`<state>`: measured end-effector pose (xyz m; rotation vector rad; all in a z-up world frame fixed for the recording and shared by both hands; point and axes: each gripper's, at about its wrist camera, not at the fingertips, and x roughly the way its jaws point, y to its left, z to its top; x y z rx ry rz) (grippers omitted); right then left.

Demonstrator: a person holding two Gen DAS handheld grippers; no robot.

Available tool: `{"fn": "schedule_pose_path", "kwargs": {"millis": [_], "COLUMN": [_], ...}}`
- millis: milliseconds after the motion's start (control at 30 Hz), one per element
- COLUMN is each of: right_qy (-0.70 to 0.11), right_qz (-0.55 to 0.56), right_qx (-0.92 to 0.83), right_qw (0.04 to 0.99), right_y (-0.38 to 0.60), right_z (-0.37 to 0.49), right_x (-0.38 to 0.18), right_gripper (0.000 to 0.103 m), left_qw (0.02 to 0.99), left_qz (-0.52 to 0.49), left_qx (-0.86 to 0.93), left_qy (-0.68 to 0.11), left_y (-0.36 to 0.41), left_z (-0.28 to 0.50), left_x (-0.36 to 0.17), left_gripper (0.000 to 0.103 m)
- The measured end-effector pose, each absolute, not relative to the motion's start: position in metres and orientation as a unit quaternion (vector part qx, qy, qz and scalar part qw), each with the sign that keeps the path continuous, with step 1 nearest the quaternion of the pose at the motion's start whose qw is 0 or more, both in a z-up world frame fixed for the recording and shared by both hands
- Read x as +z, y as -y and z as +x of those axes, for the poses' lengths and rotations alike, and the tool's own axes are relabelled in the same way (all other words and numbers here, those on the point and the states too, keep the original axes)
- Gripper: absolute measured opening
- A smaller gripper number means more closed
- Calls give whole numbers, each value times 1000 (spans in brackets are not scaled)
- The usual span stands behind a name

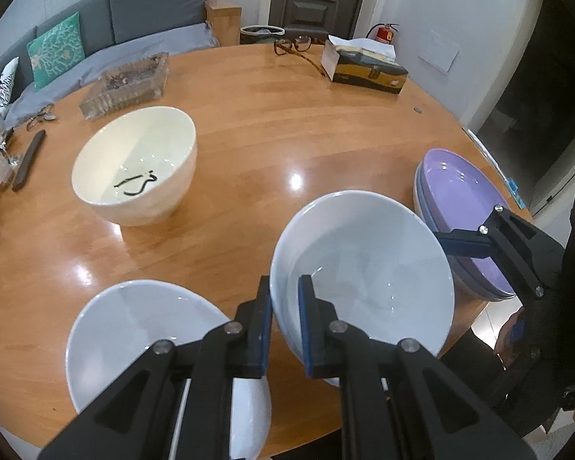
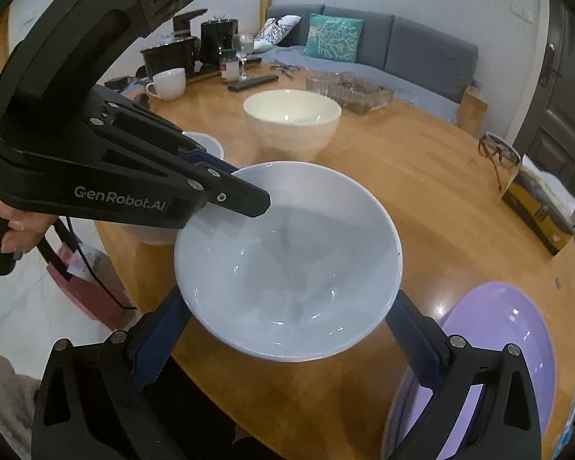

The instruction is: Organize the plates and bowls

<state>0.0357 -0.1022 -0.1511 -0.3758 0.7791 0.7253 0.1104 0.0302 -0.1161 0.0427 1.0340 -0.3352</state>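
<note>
— How far along?
— Purple plates (image 1: 467,207) stacked. My left gripper (image 1: 285,329) jaws pinch the white bowl's (image 1: 364,264) rim above the counter (image 1: 249,115); right gripper (image 2: 287,329) jaws wide beneath. Two bowls wait.

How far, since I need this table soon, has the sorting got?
Done: the purple plates sit stacked. In hand: the left tool is shut on the rim of a white bowl, the right tool straddling it. Left: the second white bowl and the cream bowl stand apart.
</note>
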Motion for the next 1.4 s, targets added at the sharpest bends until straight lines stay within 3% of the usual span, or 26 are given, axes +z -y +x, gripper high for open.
{"fn": "schedule_pose_path", "kwargs": {"millis": [867,1400], "right_qy": [-363,-275], "right_qz": [-197,-226], "right_qx": [325,339], "right_qw": [850,871], "right_y": [94,73], "right_z": [41,47], "right_x": [-165,-86], "right_gripper": [98,98], "left_qw": [857,903], "left_qz": [30,24], "left_qx": [-158,-130], "left_qy": [-489,-409], "left_y": [-27,-62], "left_z": [110,111], "left_x": [-113,-34], "left_gripper": [9,9]}}
